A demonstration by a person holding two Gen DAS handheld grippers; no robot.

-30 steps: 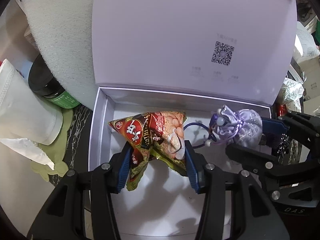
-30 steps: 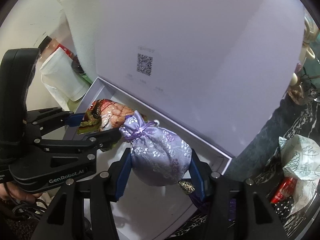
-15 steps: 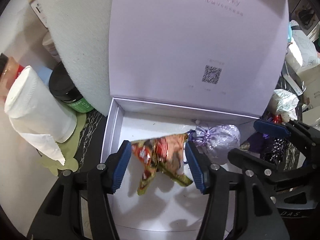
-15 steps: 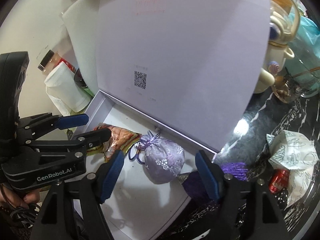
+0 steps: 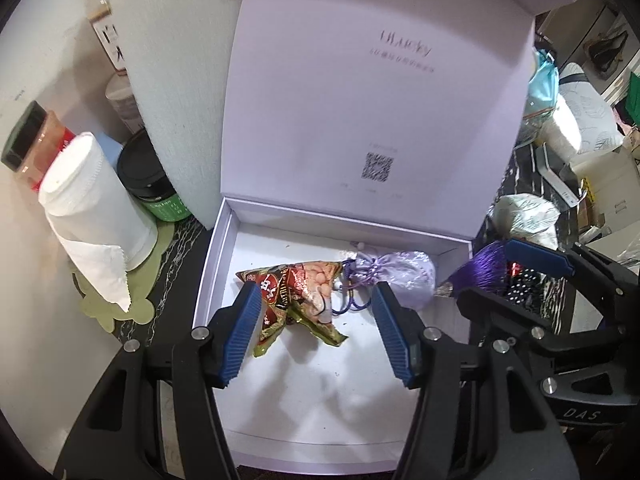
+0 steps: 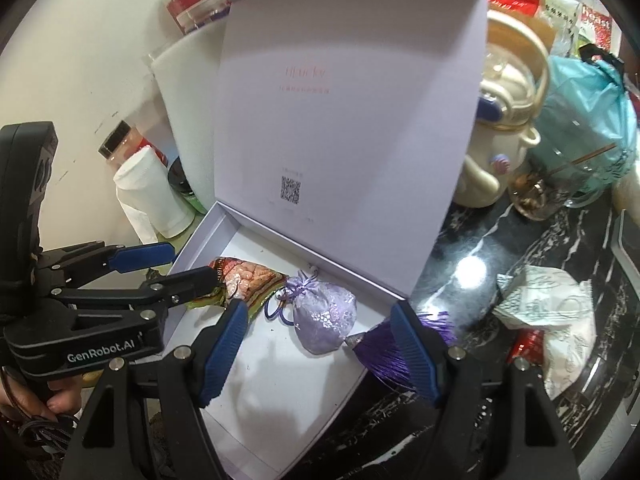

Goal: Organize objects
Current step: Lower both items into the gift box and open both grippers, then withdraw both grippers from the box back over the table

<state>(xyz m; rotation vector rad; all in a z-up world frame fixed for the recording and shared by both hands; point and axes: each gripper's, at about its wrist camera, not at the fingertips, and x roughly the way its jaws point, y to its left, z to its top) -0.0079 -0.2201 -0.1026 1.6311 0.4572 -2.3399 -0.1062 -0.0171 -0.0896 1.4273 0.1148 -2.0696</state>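
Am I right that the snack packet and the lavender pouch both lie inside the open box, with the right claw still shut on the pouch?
Not quite. The snack packet and lavender pouch do lie in the open box, but the right claw is open and off the pouch, as the right wrist view shows.

the left gripper (image 6: 176, 266) has "genrobot.ai" in white on its black body; the right gripper (image 5: 520, 270) shows "das" on its body. the box lid (image 5: 380, 92) carries a faint brand word too pale to read surely, with a qr code (image 5: 377, 166) below it. the snack packet (image 5: 298, 288) bears a large white chinese character on red
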